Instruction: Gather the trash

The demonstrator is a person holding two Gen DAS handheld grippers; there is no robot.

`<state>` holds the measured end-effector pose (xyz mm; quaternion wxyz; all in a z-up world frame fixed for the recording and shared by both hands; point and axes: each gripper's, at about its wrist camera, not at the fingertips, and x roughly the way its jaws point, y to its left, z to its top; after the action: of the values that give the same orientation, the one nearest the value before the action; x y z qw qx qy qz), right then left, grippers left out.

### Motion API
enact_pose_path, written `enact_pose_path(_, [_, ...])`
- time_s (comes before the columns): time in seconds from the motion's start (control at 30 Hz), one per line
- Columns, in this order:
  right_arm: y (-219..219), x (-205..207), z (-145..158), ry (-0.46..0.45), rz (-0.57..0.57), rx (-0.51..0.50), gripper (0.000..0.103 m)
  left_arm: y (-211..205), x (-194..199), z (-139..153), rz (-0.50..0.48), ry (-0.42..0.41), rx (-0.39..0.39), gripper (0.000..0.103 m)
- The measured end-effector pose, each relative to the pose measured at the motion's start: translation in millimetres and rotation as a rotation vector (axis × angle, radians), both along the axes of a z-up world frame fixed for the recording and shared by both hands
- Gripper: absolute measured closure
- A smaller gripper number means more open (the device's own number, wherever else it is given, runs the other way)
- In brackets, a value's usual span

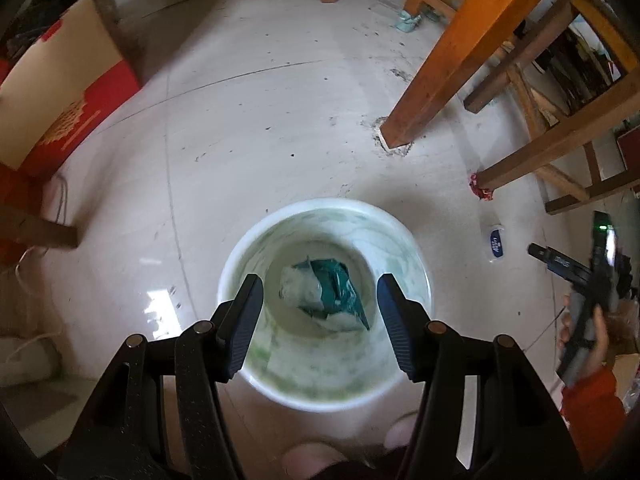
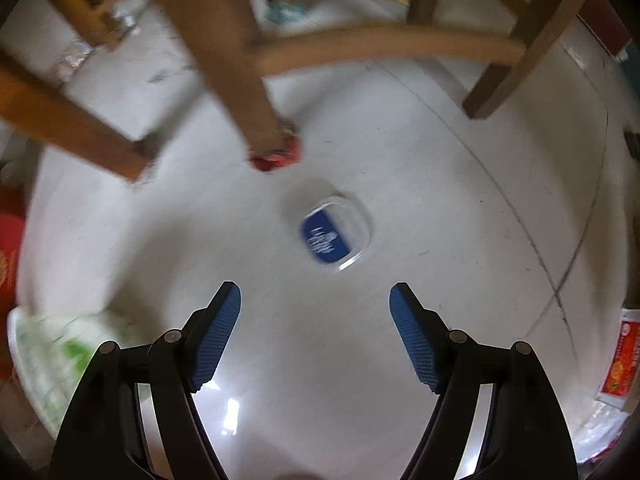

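A teal and white crumpled wrapper (image 1: pixel 326 294) lies at the bottom of a white bin (image 1: pixel 325 210) with green-smeared inner walls, standing on the pale tiled floor (image 1: pixel 240 120). The left gripper (image 1: pixel 320 292) hangs directly above the bin's mouth with its jaws spread wide and nothing between them. To the right of the bin, well apart from it, a small clear packet with a blue label (image 2: pixel 335 236) lies flat on the floor, near a wooden chair leg (image 2: pixel 224 56) that has a red scrap (image 2: pixel 276 158) at its foot. The right gripper (image 2: pixel 316 300) hovers over the floor just short of the blue-labelled packet, its jaws also spread and holding nothing; this view is blurred. The bin's rim shows at the lower left of the right wrist view. A red and cream cardboard box (image 1: pixel 68 92) stands at the left.
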<state>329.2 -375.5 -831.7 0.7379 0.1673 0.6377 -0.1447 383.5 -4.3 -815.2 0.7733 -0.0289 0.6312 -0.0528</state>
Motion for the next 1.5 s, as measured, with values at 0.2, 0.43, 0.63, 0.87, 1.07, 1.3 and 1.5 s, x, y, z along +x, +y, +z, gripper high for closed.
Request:
enact_pose_path(0.2, [-23,19,-62,-0.027,-0.018,0.006,0.029,-11,15,-20,-0.049,-0.038,0.015,0.045])
enact_pose_path(0.43, [-14,26,-86,-0.029,-0.014,-0.050,0.027,-22,23,-29,-0.079,-0.032,0.024,0.045])
enact_pose_path(0.63, [-5,28,-93,-0.035,0.043,-0.100,0.020,-24,19,-32,-0.097,-0.021,0.031,0.045])
enact_pose_path(0.87, [-4,18,-69,-0.098,0.085,-0.085,0.024,-22,11,-29,-0.082,-0.029,0.040,0.045])
enact_pose_path(1.07, [58,-6,27,-0.210,0.226,-0.017,0.024,-5,-3,-15,-0.013,-0.043,0.056,0.045])
enact_pose_path(1.3, [168,-23,143,-0.302,0.449,0.144,0.023,34,-41,11,0.159,-0.021,0.056,0.045])
enact_pose_path(1.5, [256,-30,166,-0.268,0.638,0.248,0.020,57,-66,40,0.204,-0.001,0.057,0.045])
